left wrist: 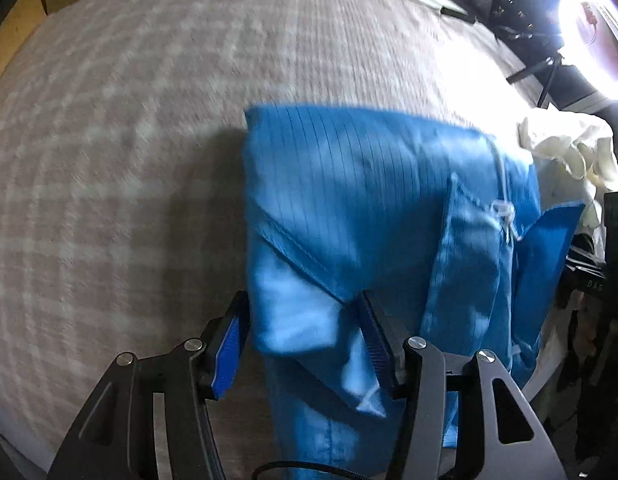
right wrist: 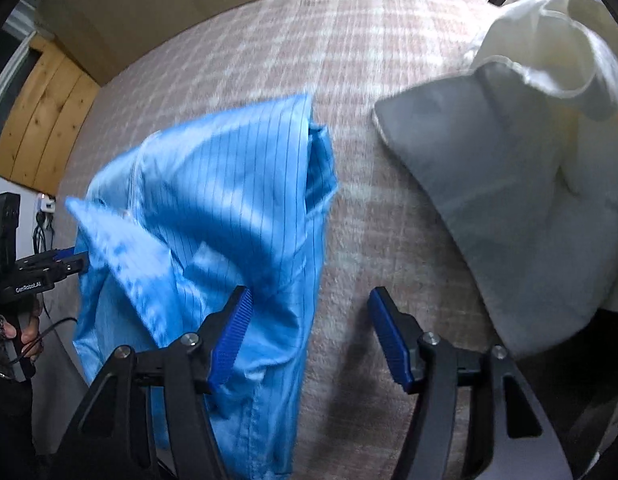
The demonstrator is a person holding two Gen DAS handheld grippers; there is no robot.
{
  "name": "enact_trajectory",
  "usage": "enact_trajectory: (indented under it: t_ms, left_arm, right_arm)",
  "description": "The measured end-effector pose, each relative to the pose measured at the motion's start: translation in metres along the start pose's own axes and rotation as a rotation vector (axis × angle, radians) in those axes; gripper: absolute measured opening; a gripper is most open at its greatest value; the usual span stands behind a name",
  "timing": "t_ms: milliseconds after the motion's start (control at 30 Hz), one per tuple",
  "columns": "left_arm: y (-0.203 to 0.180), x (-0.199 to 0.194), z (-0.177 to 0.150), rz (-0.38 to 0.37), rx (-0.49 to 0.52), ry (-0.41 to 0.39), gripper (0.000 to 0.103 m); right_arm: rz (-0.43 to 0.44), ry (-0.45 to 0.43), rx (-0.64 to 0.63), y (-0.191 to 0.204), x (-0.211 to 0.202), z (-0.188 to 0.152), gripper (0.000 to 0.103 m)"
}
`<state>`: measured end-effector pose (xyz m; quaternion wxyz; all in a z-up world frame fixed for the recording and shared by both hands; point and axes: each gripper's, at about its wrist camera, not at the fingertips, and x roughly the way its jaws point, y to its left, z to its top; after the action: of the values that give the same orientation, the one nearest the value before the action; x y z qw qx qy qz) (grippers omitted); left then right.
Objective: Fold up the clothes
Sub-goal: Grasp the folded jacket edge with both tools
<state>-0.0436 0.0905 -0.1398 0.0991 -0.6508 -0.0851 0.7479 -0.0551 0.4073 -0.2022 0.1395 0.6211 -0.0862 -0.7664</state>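
- Left wrist view shows the blue garment (left wrist: 373,216) lying part-folded on the checked bed cover (left wrist: 129,120), its upper layer doubled over and a corner of that layer sitting between the jaws of the left gripper (left wrist: 305,340)
- Risk, as I judge it: the slick, striped cloth looks light and slippery, so the folded layer could slide or spring back open once nothing pins it, and the edges already sit crooked
- A second risk: either gripper could snag the loose collar flap or the white tag and drag the stack out of line when it moves off
- The pale garment (right wrist: 509,184) lies heaped just to the right of the blue one; a careless sweep on that side could catch it and muddle the two
- Left gripper: jaws stand about half apart; the blue cloth lies between them, but the pads do not appear to press it, so I read it as released
- Right gripper (right wrist: 309,336): jaws parted wider, bare cover between them; its left finger (right wrist: 233,332) overlaps the blue garment's near right edge, touching or just above it, gripping nothing
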Motion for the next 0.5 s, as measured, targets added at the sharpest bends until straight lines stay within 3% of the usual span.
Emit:
enact_trajectory:
  t_ms: [200,267,300,367,433,500]
  left_arm:
    - [-0.011,0.005,-0.006,0.056,0.023,0.004,0.052]
    - [-0.015,0.007,-0.008,0.082,0.029,-0.005,0.041]
    - [-0.017,0.006,-0.010,0.097,0.027,-0.017,0.039]
    - [-0.019,0.003,-0.013,0.108,0.018,-0.041,0.023]
    - [-0.017,0.002,-0.018,0.087,-0.005,-0.071,0.010]
    - [-0.014,0.002,-0.024,0.060,-0.041,-0.095,0.007]
  right_arm:
    - [-0.054,-0.012,-0.133,0.022,0.009,-0.009,0.068]
    - [-0.060,-0.016,-0.179,0.030,0.010,-0.013,0.057]
    - [-0.054,-0.017,-0.194,0.033,0.010,-0.015,0.045]
    - [-0.042,-0.015,-0.213,0.037,0.010,-0.018,0.035]
    - [-0.010,-0.014,-0.211,0.035,0.010,-0.019,0.017]
    - [0.027,-0.021,-0.194,0.029,0.012,-0.017,0.011]
